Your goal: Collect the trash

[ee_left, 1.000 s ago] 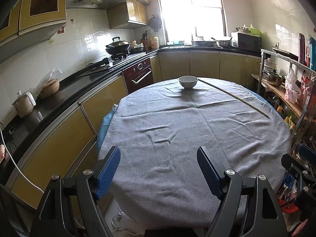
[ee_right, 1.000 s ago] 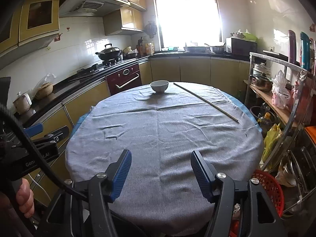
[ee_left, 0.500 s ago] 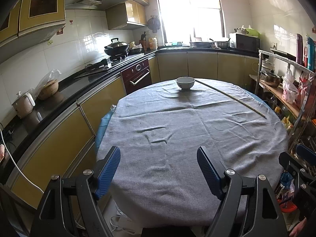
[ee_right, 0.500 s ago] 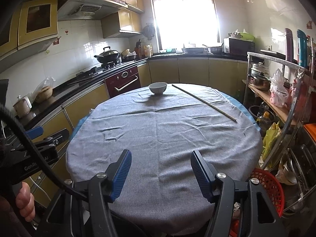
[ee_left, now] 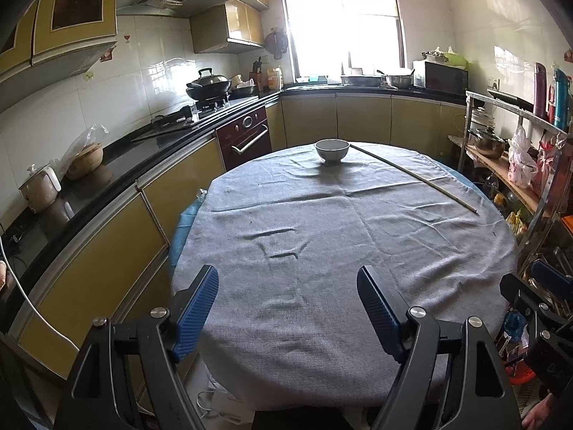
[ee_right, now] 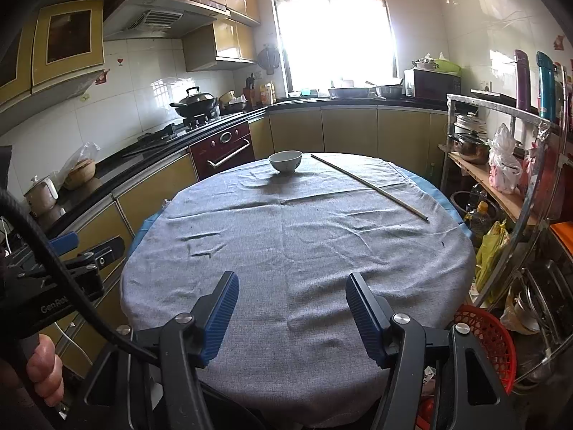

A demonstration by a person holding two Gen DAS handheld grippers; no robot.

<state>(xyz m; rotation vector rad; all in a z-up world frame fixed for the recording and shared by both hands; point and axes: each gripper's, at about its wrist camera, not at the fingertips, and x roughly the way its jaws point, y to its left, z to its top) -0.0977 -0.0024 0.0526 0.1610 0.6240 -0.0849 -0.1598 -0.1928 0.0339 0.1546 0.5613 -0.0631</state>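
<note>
A round table under a grey cloth (ee_left: 340,243) (ee_right: 304,247) fills both views. At its far side stands a white bowl (ee_left: 331,150) (ee_right: 285,161), and to the right of the bowl lies a long thin stick (ee_left: 415,176) (ee_right: 369,186). My left gripper (ee_left: 288,290) hovers over the near edge of the cloth, open, with nothing between its blue pads. My right gripper (ee_right: 292,295) is open and empty too, above the near edge. No loose trash shows on the cloth.
A black counter (ee_left: 118,165) with a wok (ee_left: 208,84) runs along the left. A metal rack (ee_right: 508,165) with pots and bags stands at the right. A red basket (ee_right: 485,337) sits low at the right. The other gripper (ee_right: 46,279) and a hand show at the left.
Both views have pulled back slightly from the table; the bowl and stick look a little farther away. Both grippers keep the same opening.
</note>
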